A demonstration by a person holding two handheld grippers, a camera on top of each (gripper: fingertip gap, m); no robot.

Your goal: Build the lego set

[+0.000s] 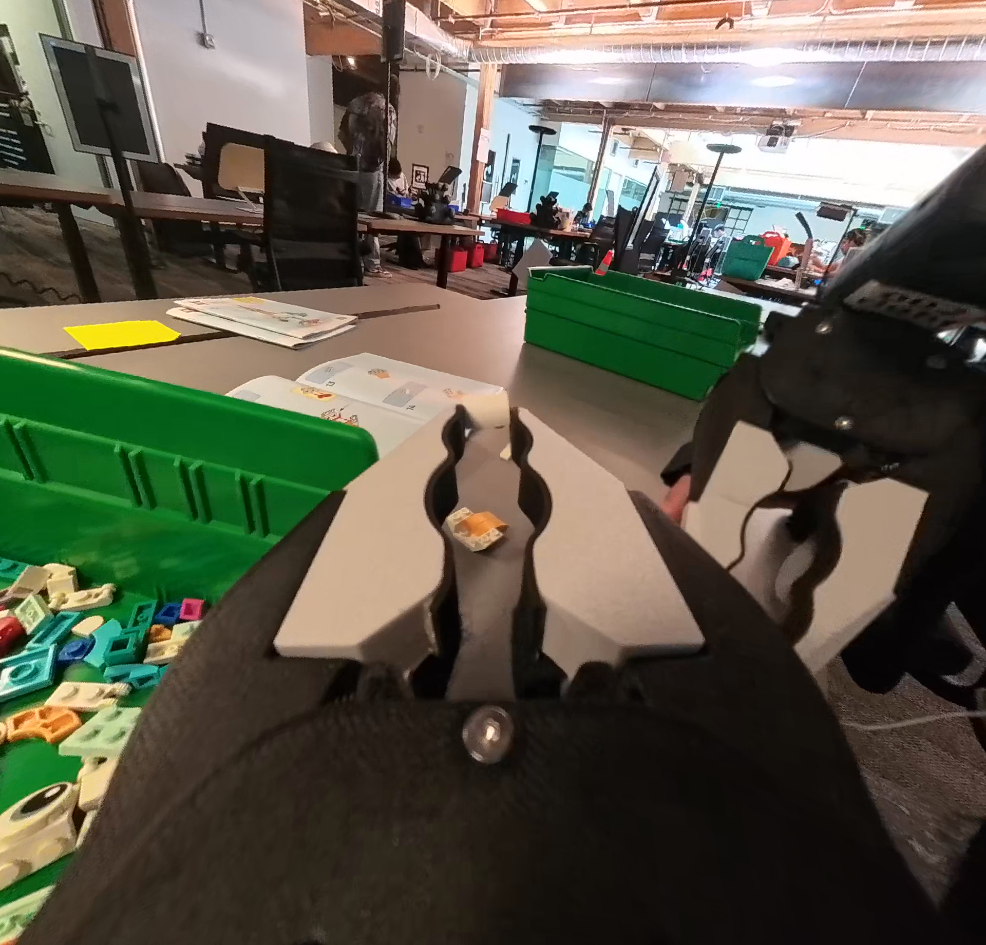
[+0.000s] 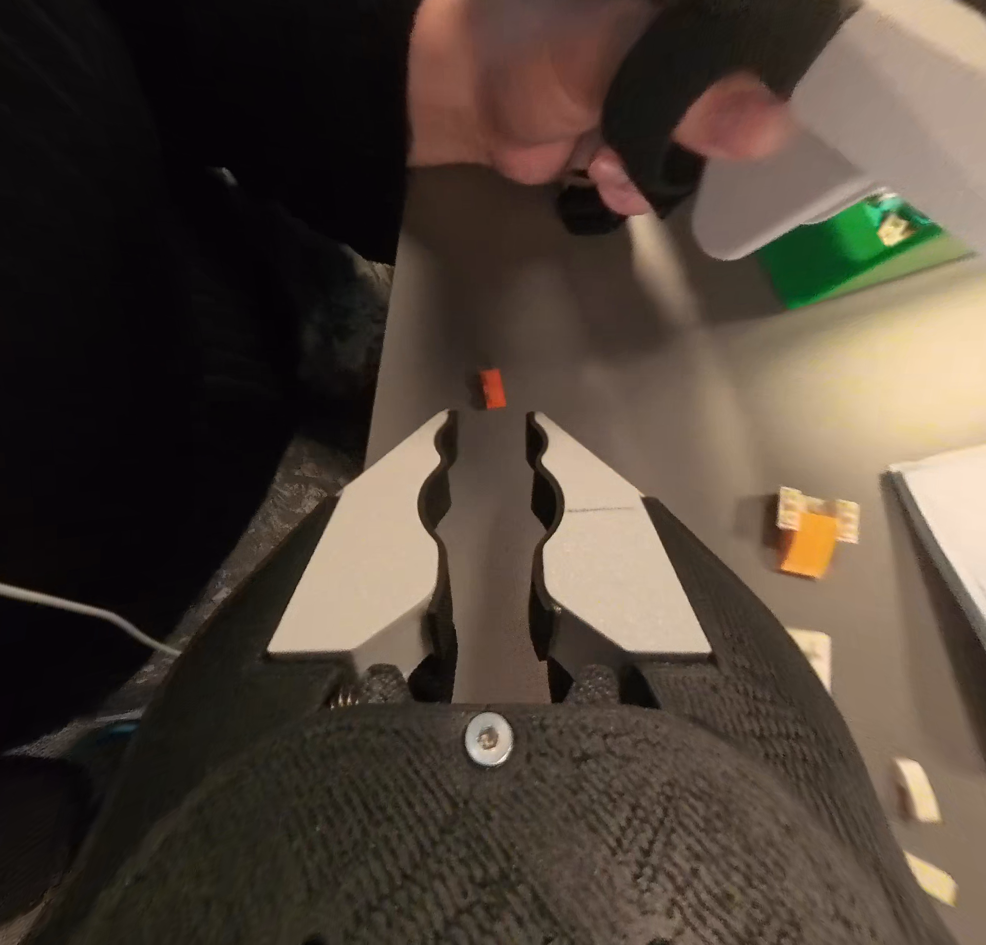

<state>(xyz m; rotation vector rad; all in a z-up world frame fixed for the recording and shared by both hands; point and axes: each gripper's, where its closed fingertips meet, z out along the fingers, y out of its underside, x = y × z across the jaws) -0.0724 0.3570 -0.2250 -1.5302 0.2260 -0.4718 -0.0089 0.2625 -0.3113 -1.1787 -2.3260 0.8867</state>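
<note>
My left gripper (image 1: 485,419) hangs above the grey table (image 1: 587,386) and pinches a small cream lego piece (image 1: 488,407) at its fingertips. Through the gap between its fingers I see a cream and orange lego assembly (image 1: 477,529) lying on the table. That assembly also shows in the right wrist view (image 2: 816,530). My right gripper (image 2: 492,418) is open and empty, pointed down at the table near its edge. A small red-orange brick (image 2: 491,389) lies just beyond its tips. The right gripper also shows in the left wrist view (image 1: 800,535).
A green bin (image 1: 187,471) of several loose bricks (image 1: 80,653) stands at the left. Stacked green trays (image 1: 640,322) stand at the back right. An open instruction booklet (image 1: 384,386) lies between them. Loose cream pieces (image 2: 917,797) lie to the right. A gloved hand (image 2: 613,93) holds the left gripper. Tip to tip, the grippers are about 15 centimeters apart.
</note>
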